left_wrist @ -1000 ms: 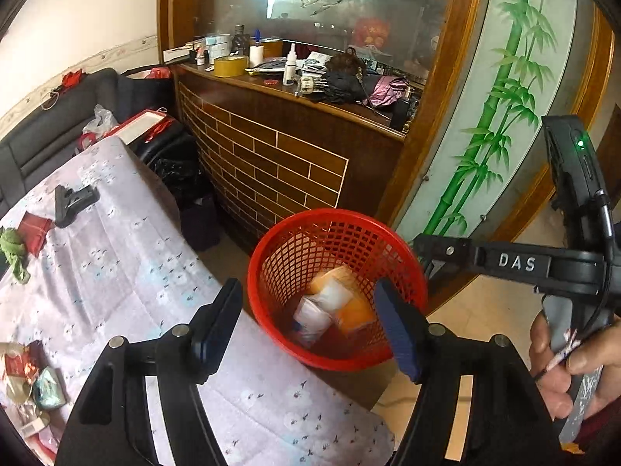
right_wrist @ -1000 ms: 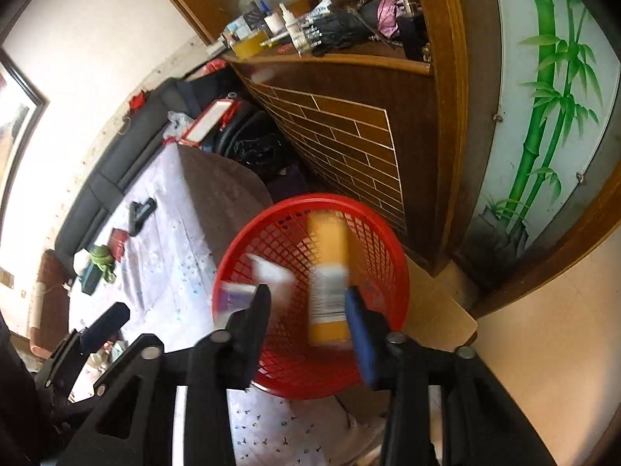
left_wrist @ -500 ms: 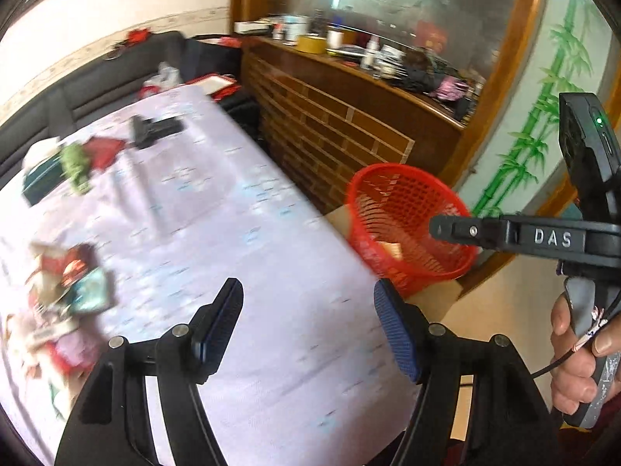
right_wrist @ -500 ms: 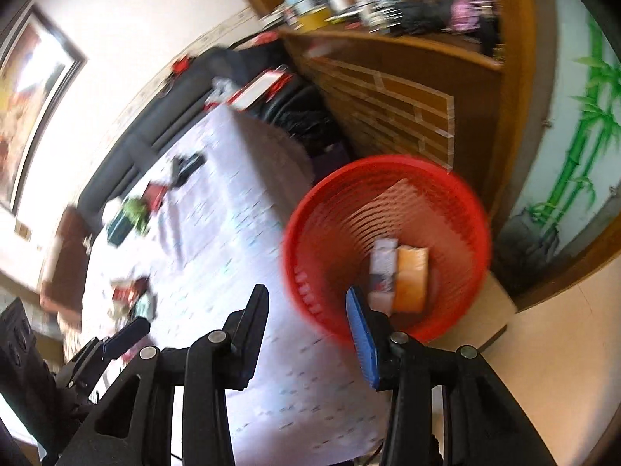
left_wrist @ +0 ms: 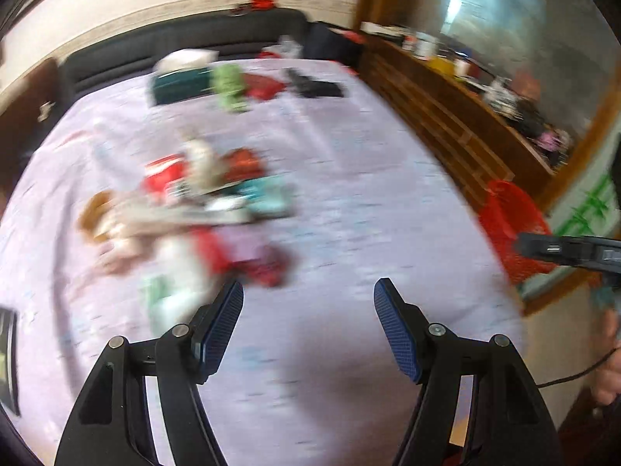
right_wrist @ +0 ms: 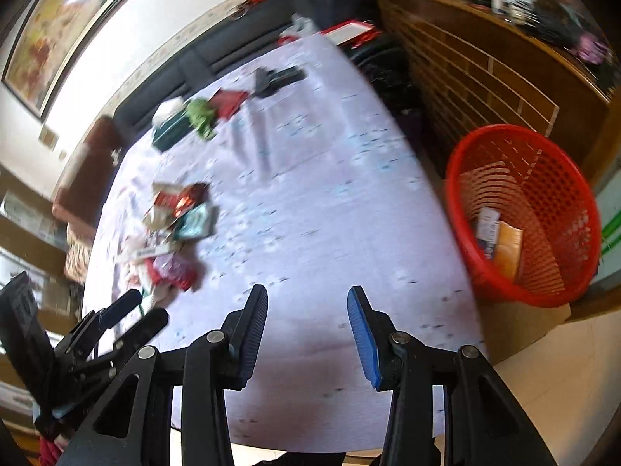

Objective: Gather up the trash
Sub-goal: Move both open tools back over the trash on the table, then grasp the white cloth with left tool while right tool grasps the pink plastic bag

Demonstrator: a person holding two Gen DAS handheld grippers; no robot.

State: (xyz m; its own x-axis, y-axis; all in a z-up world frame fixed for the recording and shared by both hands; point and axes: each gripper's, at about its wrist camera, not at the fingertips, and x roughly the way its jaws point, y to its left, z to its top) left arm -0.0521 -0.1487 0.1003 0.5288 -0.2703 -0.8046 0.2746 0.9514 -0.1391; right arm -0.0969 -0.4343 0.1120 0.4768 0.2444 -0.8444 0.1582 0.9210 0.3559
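One red basket [right_wrist: 543, 178] stands beside one table covered by a pale patterned cloth [right_wrist: 310, 213]. Inside the basket lie two pieces of trash: one white packet [right_wrist: 487, 225] and one orange packet [right_wrist: 509, 250]. On the cloth sits one loose heap of wrappers [right_wrist: 174, 229]; its pieces are too blurred to count. Toward the far end of the table are four separate things: one dark green box [right_wrist: 170, 132], one green crumpled item [right_wrist: 202, 116], one red flat packet [right_wrist: 229, 101] and one black object [right_wrist: 277, 77]. Two grippers are in view, left [left_wrist: 308, 310] and right [right_wrist: 306, 324], each with two fingers spread apart and nothing between them.
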